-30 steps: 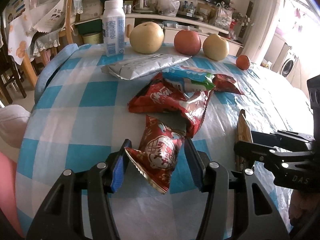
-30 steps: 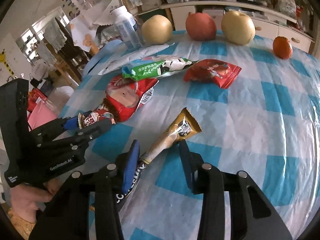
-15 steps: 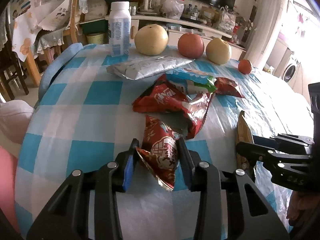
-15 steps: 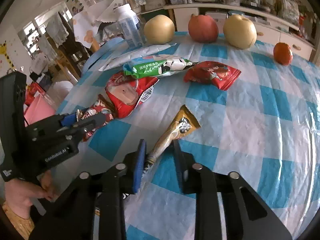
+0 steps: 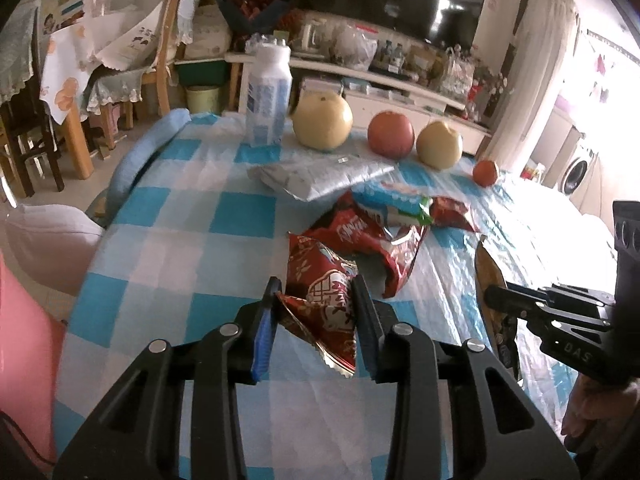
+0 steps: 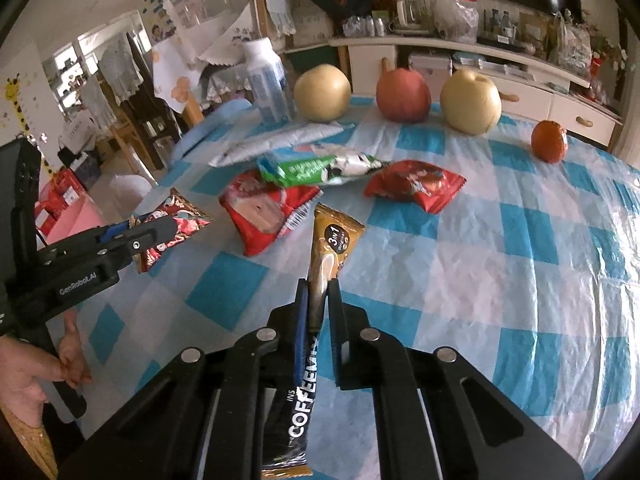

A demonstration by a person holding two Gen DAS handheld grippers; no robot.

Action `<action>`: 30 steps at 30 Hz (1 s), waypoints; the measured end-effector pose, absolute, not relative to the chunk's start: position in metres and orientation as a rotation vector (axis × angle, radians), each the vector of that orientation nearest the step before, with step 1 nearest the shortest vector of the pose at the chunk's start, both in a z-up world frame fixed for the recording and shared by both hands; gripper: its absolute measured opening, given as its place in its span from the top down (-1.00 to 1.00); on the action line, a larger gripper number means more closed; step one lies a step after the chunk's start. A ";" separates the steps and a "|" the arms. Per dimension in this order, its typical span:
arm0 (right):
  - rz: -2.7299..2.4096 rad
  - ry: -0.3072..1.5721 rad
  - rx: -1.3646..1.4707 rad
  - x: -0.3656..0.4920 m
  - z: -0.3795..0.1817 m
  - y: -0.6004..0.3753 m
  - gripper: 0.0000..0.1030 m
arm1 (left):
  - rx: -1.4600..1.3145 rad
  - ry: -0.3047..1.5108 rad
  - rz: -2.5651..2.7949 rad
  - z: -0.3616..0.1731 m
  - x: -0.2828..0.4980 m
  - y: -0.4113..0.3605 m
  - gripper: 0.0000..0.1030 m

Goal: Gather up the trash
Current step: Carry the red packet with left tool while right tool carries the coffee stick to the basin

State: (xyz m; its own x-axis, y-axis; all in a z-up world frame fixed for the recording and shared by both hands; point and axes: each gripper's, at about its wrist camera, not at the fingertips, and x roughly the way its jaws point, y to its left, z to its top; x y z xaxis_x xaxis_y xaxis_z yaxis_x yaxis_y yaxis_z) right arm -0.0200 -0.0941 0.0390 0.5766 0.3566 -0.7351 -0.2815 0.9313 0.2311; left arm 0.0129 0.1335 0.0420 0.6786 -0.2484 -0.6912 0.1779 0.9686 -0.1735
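1. The left gripper [image 5: 314, 292] has just closed its jaws and now clamps a red snack wrapper [image 5: 324, 296], lifted clear of the checked tablecloth [image 5: 168, 256].
2. The right gripper [image 6: 318, 294] has just closed too, pinching a gold coffee sachet [image 6: 328, 248] near its middle.
3. 4 more wrappers lie mid-table, in front of 4 fruits and a white bottle [image 6: 269, 80].

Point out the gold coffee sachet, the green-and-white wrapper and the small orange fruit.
gold coffee sachet [image 6: 335, 240], right wrist view, on its printed upper end
green-and-white wrapper [image 6: 316, 168], right wrist view, on its green middle
small orange fruit [image 6: 549, 141], right wrist view, on its front
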 end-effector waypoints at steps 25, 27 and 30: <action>0.505 0.761 0.124 -0.050 0.084 -0.015 0.81 | -0.153 0.605 -0.072 0.092 -0.025 0.220 0.27; 0.516 0.749 0.129 -0.051 0.087 -0.006 0.81 | -0.152 0.595 -0.054 0.095 -0.028 0.228 0.27; 0.534 0.737 0.130 -0.052 0.093 0.011 0.82 | -0.161 0.581 -0.017 0.100 -0.033 0.244 0.27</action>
